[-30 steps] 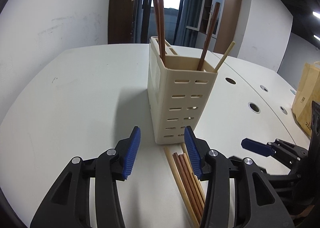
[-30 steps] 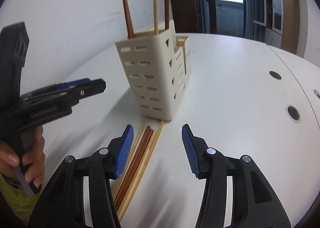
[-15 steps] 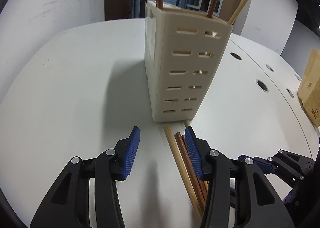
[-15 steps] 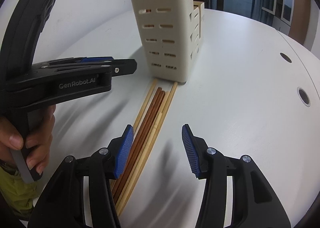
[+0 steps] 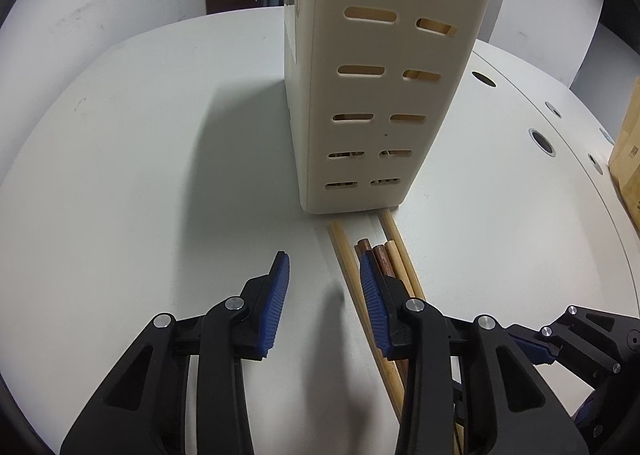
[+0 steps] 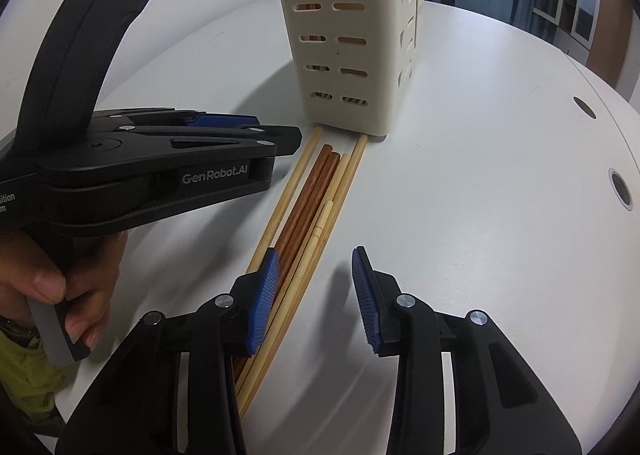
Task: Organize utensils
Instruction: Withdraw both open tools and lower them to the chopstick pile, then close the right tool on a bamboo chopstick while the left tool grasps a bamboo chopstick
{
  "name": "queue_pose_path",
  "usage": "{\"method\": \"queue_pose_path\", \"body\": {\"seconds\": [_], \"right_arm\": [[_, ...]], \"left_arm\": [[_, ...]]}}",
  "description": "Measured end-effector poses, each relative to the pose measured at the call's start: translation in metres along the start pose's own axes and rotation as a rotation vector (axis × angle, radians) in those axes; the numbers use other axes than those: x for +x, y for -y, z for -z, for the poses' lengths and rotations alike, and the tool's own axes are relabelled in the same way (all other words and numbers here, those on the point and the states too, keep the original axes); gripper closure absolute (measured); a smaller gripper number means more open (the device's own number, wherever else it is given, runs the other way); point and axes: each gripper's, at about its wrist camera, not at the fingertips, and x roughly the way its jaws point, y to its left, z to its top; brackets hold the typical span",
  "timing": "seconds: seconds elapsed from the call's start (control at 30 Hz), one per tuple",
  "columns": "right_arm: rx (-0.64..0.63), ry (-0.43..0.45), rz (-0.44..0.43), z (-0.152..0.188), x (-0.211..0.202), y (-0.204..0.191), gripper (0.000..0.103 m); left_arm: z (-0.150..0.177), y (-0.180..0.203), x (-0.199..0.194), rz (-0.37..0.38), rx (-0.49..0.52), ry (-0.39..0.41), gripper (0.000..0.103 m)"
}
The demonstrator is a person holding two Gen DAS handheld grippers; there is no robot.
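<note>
Chopsticks [image 5: 382,255], seen from the left wrist: a loose bundle of pale bamboo and dark reddish-brown sticks flat on the white table [image 5: 140,159], running back under the right-hand finger of the left gripper [image 5: 322,283], blunt ends just ahead of the fingertips and almost touching the foot of the cream slotted holder [image 5: 372,95]. Jaws apart, nothing between them, only bare table in the gap; bundle just off to the right of that gap. Compared with a second ago, much closer and lower: holder now filling the upper frame, its rim cut off, sticks inside visible only through the slots and at one pale tip top right. Probably a descent toward a pick, though alignment is not there yet. From the right wrist: same chopsticks [image 6: 316,207] passing beneath the left finger of the right gripper [image 6: 314,287], stretching ahead to the base of the holder [image 6: 352,35]. Jaws apart here too, empty, gap mostly over bare table just right of the bundle. Also nearer than a second ago, holder formerly farther ahead. Left gripper [image 6: 280,137] at front left, held by a hand [image 6: 60,279], nose low beside the outermost pale stick. Sticks thin, round, packed side by side; separating one looks fiddly, rolling likely.
</note>
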Motion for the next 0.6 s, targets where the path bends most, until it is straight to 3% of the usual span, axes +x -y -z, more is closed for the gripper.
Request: {"method": "queue_pose_path", "body": {"seconds": [0.6], "right_arm": [[-0.008, -0.016, -0.031, -0.002, 0.008, -0.008, 0.091]], "left_arm": [[0.005, 0.002, 0.013, -0.015, 0.042, -0.034, 0.084]]}}
